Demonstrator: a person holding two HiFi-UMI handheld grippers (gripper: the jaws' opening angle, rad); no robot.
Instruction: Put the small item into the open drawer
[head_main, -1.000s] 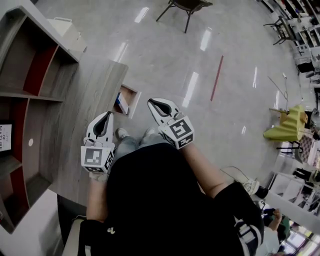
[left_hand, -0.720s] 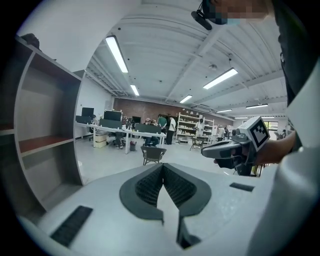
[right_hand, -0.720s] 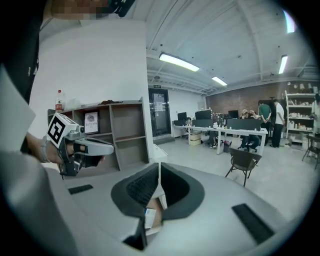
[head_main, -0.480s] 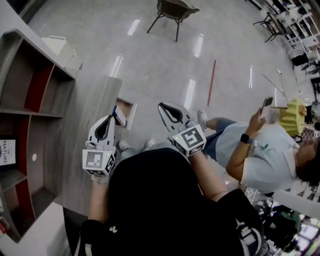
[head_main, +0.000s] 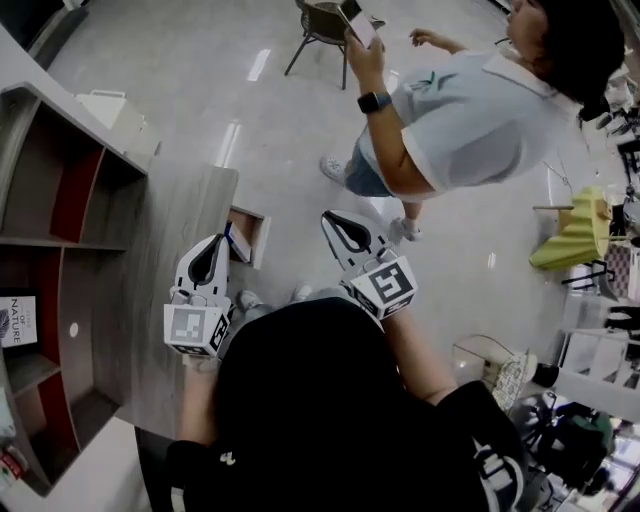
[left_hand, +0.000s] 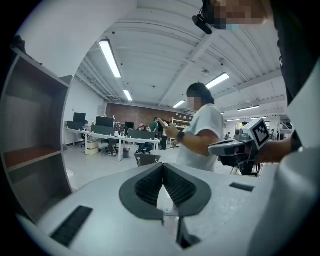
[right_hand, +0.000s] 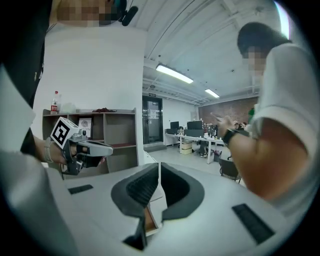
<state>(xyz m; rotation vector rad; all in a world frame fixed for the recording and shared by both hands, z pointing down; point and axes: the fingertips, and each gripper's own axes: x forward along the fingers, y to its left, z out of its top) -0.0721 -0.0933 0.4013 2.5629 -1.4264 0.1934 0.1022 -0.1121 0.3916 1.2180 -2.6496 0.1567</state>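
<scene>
Head view: I see the left hand-held gripper (head_main: 210, 248) over the edge of the grey wood-grain worktop (head_main: 165, 240), just beside the open wooden drawer (head_main: 263, 240). A small blue-and-white item (head_main: 238, 243) sits tilted inside that drawer, at its worktop side. The right hand-held gripper (head_main: 335, 220) hangs over the floor, apart from the drawer. A grey shelf unit with red panels (head_main: 60, 200) stands at the left. A person in a white short-sleeved shirt (head_main: 470, 110) stands beyond, holding a phone.

Left gripper view: the left hand-held gripper (left_hand: 162, 167) has its jaws pressed together, with nothing gripped. The right hand-held gripper (left_hand: 235, 146) shows at the right.

Right gripper view: the right hand-held gripper (right_hand: 159, 167) has its jaws likewise together and empty. The left hand-held gripper (right_hand: 85, 147) shows at the left.
</scene>
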